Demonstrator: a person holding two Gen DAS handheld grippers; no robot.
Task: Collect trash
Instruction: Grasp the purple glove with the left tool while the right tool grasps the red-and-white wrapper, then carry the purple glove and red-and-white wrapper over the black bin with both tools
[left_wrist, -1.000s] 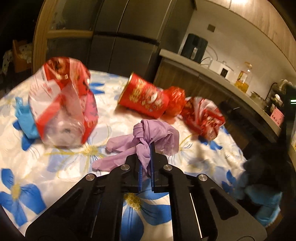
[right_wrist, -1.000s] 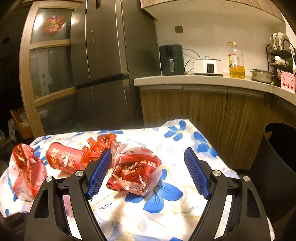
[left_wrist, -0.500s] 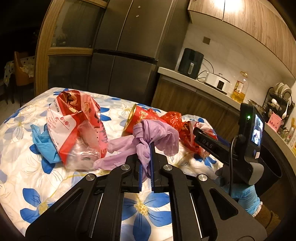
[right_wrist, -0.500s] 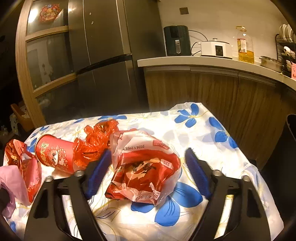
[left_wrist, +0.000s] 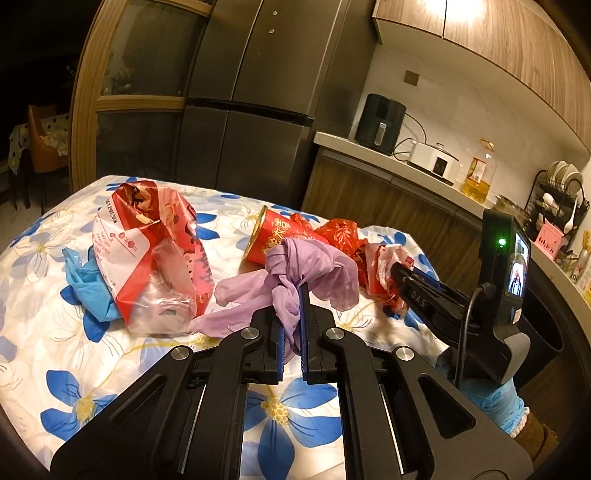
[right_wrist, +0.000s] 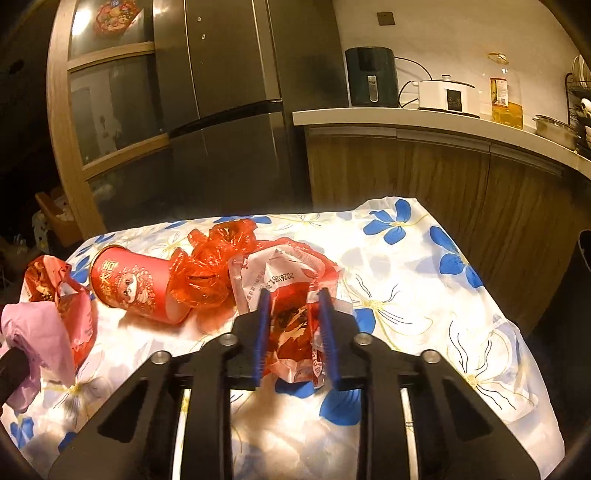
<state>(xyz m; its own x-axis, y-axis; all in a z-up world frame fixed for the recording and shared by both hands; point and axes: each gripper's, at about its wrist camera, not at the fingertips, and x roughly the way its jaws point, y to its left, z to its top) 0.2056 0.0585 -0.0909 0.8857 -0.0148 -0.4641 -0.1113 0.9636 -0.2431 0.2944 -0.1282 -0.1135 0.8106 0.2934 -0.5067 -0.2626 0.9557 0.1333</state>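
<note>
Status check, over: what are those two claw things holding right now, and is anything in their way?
Left gripper shut on purple glove. Right gripper just closed on red-and-white wrapper. Red cup and red cellophane lie close beside it.

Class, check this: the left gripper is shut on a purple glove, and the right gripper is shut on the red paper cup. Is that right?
Not quite. The left gripper is shut on the purple glove, but the right wrist view shows the right gripper, whose jaws have just been closing, on the crumpled red-and-white wrapper. The red paper cup lies untouched.
</note>
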